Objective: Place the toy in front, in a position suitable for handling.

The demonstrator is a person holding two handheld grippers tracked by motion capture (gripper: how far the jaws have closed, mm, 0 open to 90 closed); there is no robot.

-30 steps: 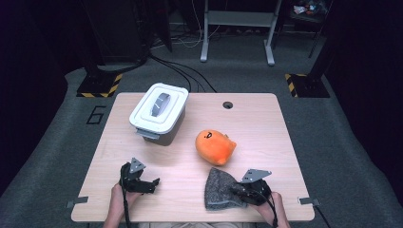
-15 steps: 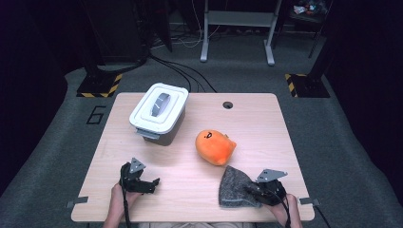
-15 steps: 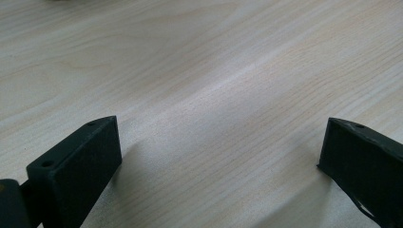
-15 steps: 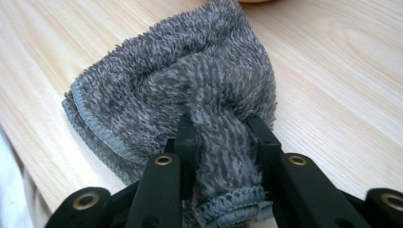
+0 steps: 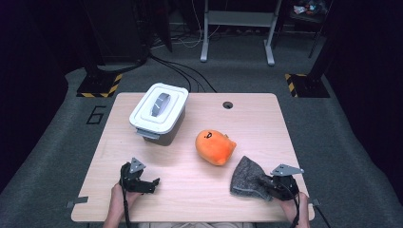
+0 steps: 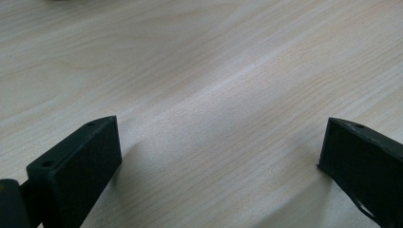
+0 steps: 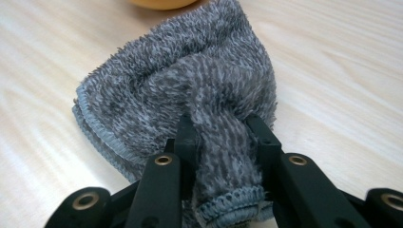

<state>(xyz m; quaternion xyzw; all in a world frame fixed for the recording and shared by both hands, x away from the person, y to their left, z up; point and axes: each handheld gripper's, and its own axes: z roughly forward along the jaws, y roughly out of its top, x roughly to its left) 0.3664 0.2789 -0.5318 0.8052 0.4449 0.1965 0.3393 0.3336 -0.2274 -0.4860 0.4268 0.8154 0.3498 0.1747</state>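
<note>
The setting is a laboratory or test room arranged for recording. A light wood-grain surface (image 5: pixel 266 118) stands on grey carpet floor (image 5: pixel 342 142), with dark surroundings beyond it. A cable pass-through hole (image 5: pixel 227 105) sits near the far edge of the surface. Behind the surface, black cables (image 5: pixel 185 76) run across the floor toward a white metal frame (image 5: pixel 237 28). Yellow-and-black hazard-striped base plates (image 5: pixel 102 85) lie to the far left and far right of the surface. A number 6 (image 5: pixel 96 115) is marked on the floor just left of the surface.
</note>
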